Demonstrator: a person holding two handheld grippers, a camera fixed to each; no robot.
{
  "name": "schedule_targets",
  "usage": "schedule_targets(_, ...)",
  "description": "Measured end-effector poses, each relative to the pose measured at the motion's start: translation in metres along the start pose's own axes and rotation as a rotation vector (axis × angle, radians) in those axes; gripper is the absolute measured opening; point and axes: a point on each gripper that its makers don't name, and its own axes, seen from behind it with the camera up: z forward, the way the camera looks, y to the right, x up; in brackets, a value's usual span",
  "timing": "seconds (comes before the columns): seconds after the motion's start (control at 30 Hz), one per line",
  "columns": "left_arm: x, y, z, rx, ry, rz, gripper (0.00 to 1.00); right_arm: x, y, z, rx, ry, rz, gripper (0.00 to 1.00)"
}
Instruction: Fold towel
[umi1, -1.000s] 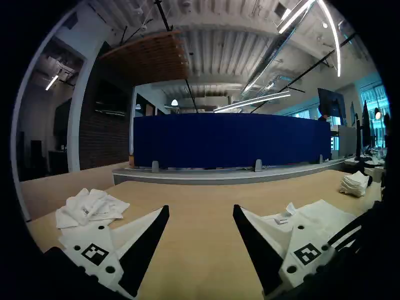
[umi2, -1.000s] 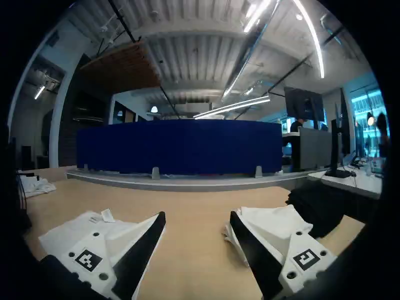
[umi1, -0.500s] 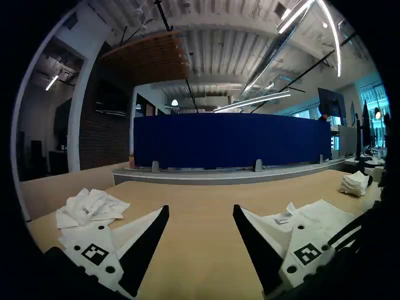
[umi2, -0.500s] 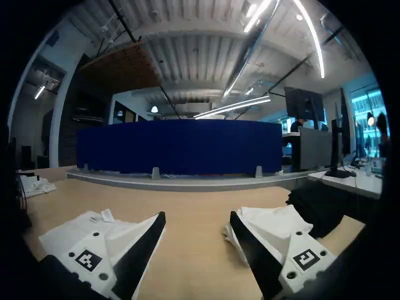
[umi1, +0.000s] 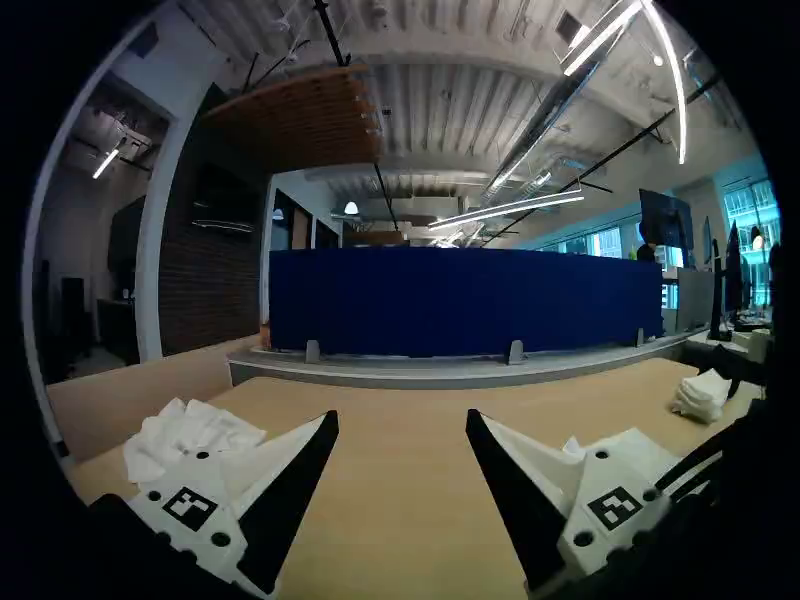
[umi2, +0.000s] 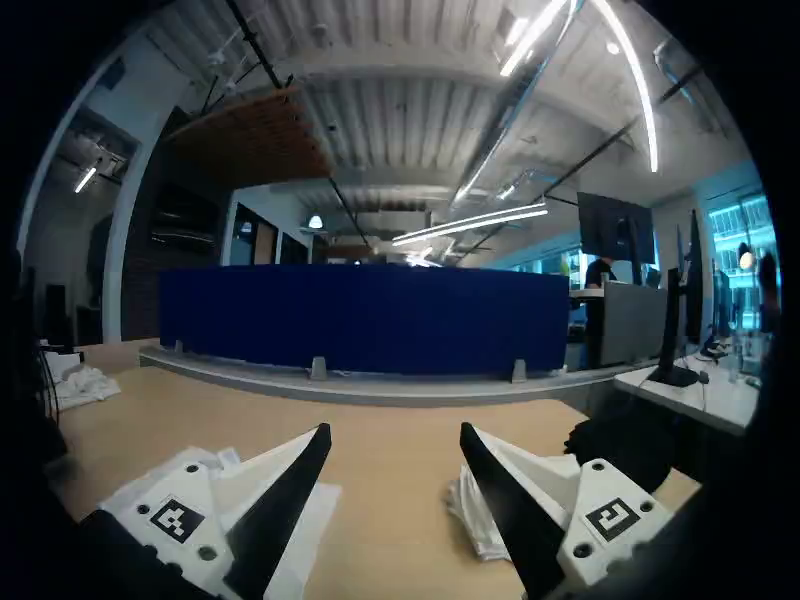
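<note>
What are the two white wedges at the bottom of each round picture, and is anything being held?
There is no robot here. A person carries a two-finger gripper in each hand, and a fisheye camera rides on each one, looking forward along its fingers. The white-and-black wedges are those fingers. In the left gripper view, the left gripper is open and holds nothing. In the right gripper view, the right gripper is also open and empty. Both are low over a wooden table with a blue divider at its far edge. On the table lie a crumpled white towel, a folded white towel and a black cloth.
</note>
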Motion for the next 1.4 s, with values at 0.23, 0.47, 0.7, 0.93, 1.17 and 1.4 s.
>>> schedule_targets(0.23, 0.085, 0.003, -0.002, -0.018, 0.014, -0.002, 0.95, 0.071, 0.000, -0.010, -0.024, 0.014, -0.008, 1.00)
schedule_targets(0.47, 0.130, 0.028, -0.006, -0.077, -0.020, 0.049, 0.95, 0.117, 0.005, -0.015, -0.039, 0.003, -0.016, 1.00)
schedule_targets(0.7, 0.141, 0.053, -0.007, -0.173, -0.078, 0.069, 0.94, 0.128, -0.002, -0.012, 0.028, -0.055, -0.045, 1.00)
schedule_targets(0.93, 0.135, 0.083, -0.015, -0.323, -0.164, 0.118, 0.95, 0.122, -0.027, -0.013, 0.170, -0.164, -0.099, 1.00)
schedule_targets(1.17, 0.116, 0.117, -0.027, -0.504, -0.268, 0.169, 0.95, 0.093, -0.057, -0.025, 0.353, -0.333, -0.176, 1.00)
schedule_targets(1.4, 0.096, 0.127, -0.028, -0.556, -0.320, 0.191, 0.95, 0.078, -0.069, -0.029, 0.420, -0.384, -0.206, 1.00)
